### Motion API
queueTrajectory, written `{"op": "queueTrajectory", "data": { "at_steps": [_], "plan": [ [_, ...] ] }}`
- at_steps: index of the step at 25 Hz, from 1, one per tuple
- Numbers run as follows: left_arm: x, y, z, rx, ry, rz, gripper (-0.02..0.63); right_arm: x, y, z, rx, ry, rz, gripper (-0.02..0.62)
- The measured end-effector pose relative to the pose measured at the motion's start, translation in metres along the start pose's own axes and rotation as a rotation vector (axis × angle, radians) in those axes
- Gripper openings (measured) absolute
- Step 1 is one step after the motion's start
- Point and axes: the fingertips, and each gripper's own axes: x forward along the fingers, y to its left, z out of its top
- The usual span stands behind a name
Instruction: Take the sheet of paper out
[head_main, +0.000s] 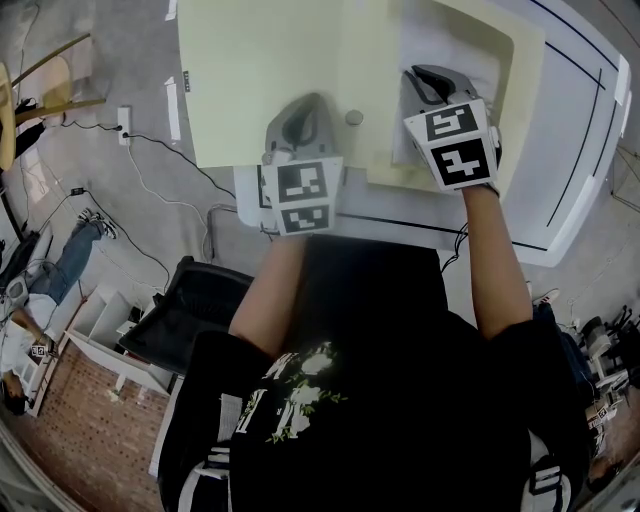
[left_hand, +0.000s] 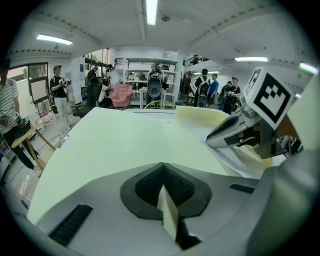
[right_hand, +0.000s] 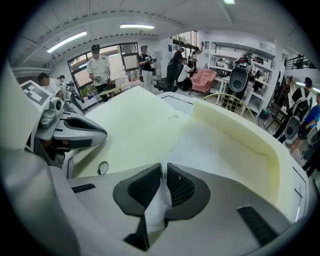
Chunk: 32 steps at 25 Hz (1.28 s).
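The sheet of paper (head_main: 470, 50) lies white and flat inside the right half of an open pale yellow folder (head_main: 260, 70). The folder's right and far edges curl up around the sheet like a shallow wall. From where I stand, the sheet's long axis runs away from the person, and its near edge points back toward their body.

That near edge is already pinched. The right hand-held gripper (right_hand: 162, 192) has its jaws closed on a fold of the white paper, and the rest of the sheet stretches ahead of the jaws into the folder. This is clearly the nearer gripper, since it is on the sheet itself.

The left hand-held gripper (left_hand: 164, 189) sits just beside it to the left. Its jaws are clamped on the near edge of the folder's yellow left leaf, not on the paper. A small round snap (head_main: 353, 118) shows on the folder between the two grippers. The whole folder rests on a white surface (head_main: 585, 150) marked with dark lines.

As I judge it, the coming move depends on that direction. The sheet lies forward of the right gripper, so it has to be drawn back toward the person and upward, clear of the curled yellow edge. Meanwhile the left gripper should hold the folder where it is. If the folder drags along, the paper may buckle at the pinch.
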Motion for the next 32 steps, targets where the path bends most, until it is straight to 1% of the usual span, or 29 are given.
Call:
{"op": "queueTrajectory", "data": {
  "at_steps": [4, 9, 12, 19, 22, 32],
  "plan": [
    [-0.001, -0.001, 0.000, -0.003, -0.004, 0.000, -0.006, 0.000, 0.000, 0.001, -0.005, 0.001, 0.000, 0.007],
    [-0.007, 0.003, 0.003, -0.009, -0.023, 0.006, -0.006, 0.001, 0.009, 0.011, -0.014, -0.025, 0.013, 0.002],
    [-0.012, 0.006, 0.005, -0.019, -0.035, 0.014, -0.005, 0.002, 0.022, 0.019, -0.028, -0.044, 0.039, 0.002],
    [-0.034, 0.023, 0.008, -0.047, -0.075, 0.044, -0.006, 0.006, 0.057, 0.047, -0.065, -0.095, 0.080, 0.002],
    [-0.046, 0.030, 0.008, -0.060, -0.092, 0.057, -0.006, 0.006, 0.069, 0.062, -0.082, -0.126, 0.085, 0.002],
    [-0.078, 0.046, 0.004, -0.066, -0.125, 0.093, -0.006, -0.005, 0.103, 0.100, -0.107, -0.225, 0.086, 0.002]
  ]
}}
